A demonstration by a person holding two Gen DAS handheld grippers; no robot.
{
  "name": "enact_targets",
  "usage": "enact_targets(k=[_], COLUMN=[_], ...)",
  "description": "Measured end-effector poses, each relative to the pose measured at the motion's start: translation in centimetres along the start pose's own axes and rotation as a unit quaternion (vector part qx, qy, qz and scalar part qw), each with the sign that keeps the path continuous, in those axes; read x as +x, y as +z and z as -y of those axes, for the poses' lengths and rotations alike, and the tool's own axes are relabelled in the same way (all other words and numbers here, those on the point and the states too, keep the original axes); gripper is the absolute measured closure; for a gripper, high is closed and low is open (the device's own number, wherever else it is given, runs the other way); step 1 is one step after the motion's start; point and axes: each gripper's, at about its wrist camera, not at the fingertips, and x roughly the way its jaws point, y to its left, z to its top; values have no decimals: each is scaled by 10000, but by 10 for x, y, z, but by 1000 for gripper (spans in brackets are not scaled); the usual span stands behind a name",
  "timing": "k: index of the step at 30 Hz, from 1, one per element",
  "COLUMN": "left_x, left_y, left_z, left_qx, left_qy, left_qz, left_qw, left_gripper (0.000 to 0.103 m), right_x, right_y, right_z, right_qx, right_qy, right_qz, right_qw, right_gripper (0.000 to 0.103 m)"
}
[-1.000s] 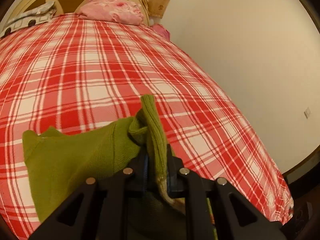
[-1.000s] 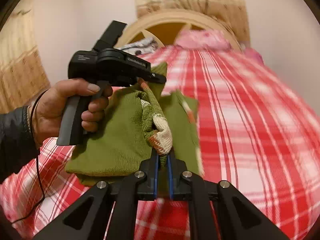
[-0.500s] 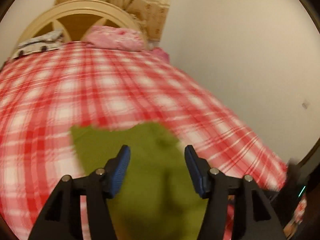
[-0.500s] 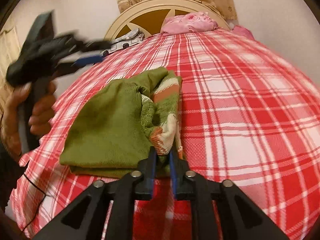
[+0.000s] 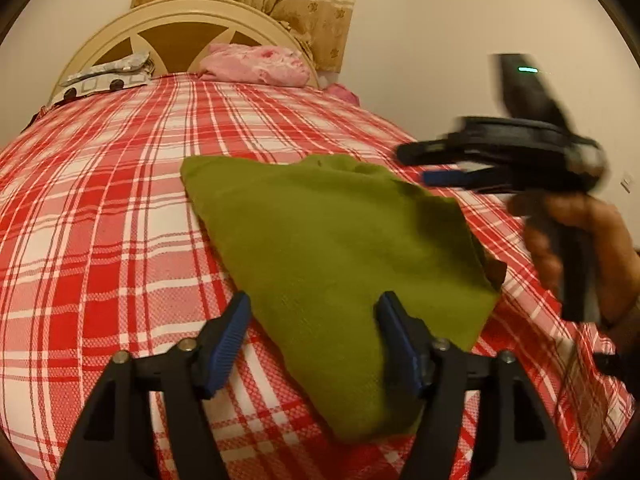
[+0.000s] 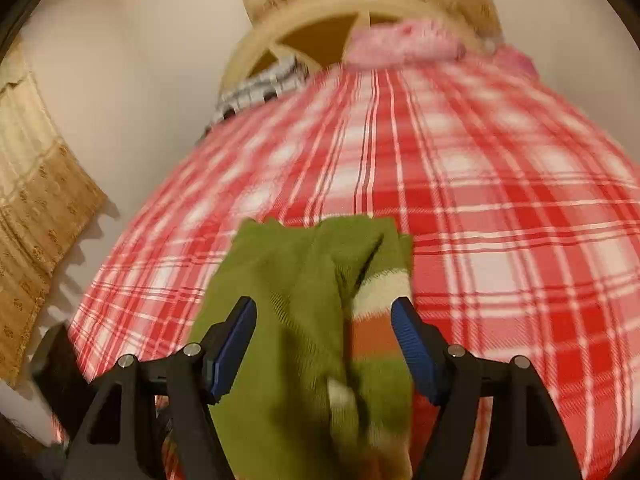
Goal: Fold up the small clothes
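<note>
A small olive-green knit sweater (image 5: 336, 248) lies folded flat on the red plaid bed cover (image 5: 100, 208). My left gripper (image 5: 314, 338) is open and empty, its jaws spread just above the sweater's near edge. The right gripper (image 5: 444, 178) shows at the right of the left wrist view, blurred and held in a hand above the sweater's far corner. In the right wrist view the right gripper (image 6: 324, 340) is open and empty over the sweater (image 6: 288, 320), whose striped cream and orange cuff (image 6: 380, 308) lies on top.
A cream headboard (image 5: 180, 20) stands at the far end of the bed, with a pink pillow (image 5: 256, 66) and a patterned grey-white cloth (image 5: 104, 78) in front of it. A plain wall (image 5: 460, 40) runs along the right. Beige curtains (image 6: 36, 208) hang left.
Both grippers were shut on the sweater's sleeve and cuff one second ago. Both have let go and opened. The sweater has dropped flat onto the bed, and both grippers have pulled back.
</note>
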Motion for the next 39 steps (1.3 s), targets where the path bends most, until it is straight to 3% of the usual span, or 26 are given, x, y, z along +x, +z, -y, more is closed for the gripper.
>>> enact_targets(k=[1,3,4,6,7,9,11,14,18,20,23,24,26,27,29,32,33,34,35,37,39], left_x=[0,3,4,6,9,15,21,24,26,27,28,29,30,32,32,32,31,31,30,27,18], left_y=[-2,-4,-5,-7,-8,-10,-10,-11,-12,-13,-13,-12,-12,-11,-11,-12,-12,-13,-13,-12,-8], left_z=[-2,-6,-8,-12,-13,-15,-13,-10,-10,-10,-10,-11,-11,-12,-13,-13,-14,-15,-15,-17,-21], left_qx=[-25,-115,-168,-275,-328,-390,-374,-290,-321,-317,-310,-317,-318,-321,-326,-358,-375,-395,-411,-474,-655], left_qy=[-47,-107,-139,-184,-189,-305,-300,-299,-276,-261,-246,-244,-217,-214,-215,-229,-236,-252,-257,-256,-273], left_qz=[-10,-81,-100,-148,-221,-373,-502,-600,-627,-648,-658,-660,-661,-663,-664,-655,-652,-645,-645,-632,-463], left_qw=[10000,9998,9997,9993,9990,9981,9976,9973,9971,9971,9970,9970,9971,9971,9970,9969,9969,9968,9967,9965,9964], left_gripper=[31,26,25,14,11,9,9,8,5,5,4,3,2,2,2,2,1,1,0,0,0], right_x=[21,38,41,28,13,-2,2,23,24,17,-6,-17,-35,-44,-53,-41,-33,-23,-14,-3,-6], right_y=[4,2,4,7,8,9,11,0,-13,-16,-16,-17,-18,-21,-28,-42,-47,-52,-55,-60,-64], right_z=[2,2,3,-2,-7,-10,-2,16,40,35,19,11,-5,-15,-29,-44,-42,-36,-25,-4,-5], right_qx=[108,240,279,287,175,83,194,111,440,354,128,-6,-202,-278,-463,-661,-702,-672,-520,-251,-402], right_qy=[151,129,173,194,168,-16,-235,-952,-785,-636,-737,-667,-518,-355,104,669,521,-30,-315,-15,-38], right_qz=[-353,-508,-495,-44,362,693,629,330,231,240,400,442,584,670,696,321,181,60,-56,-161,-40], right_qw=[9992,9983,9982,9994,9991,9976,9976,9948,9957,9971,9964,9968,9967,9967,9964,9951,9960,9977,9981,9996,9992], right_gripper=[33,55,90,91,92,93,93,98,97,96,91,85,38,32,32,32,32,32,32,33,33])
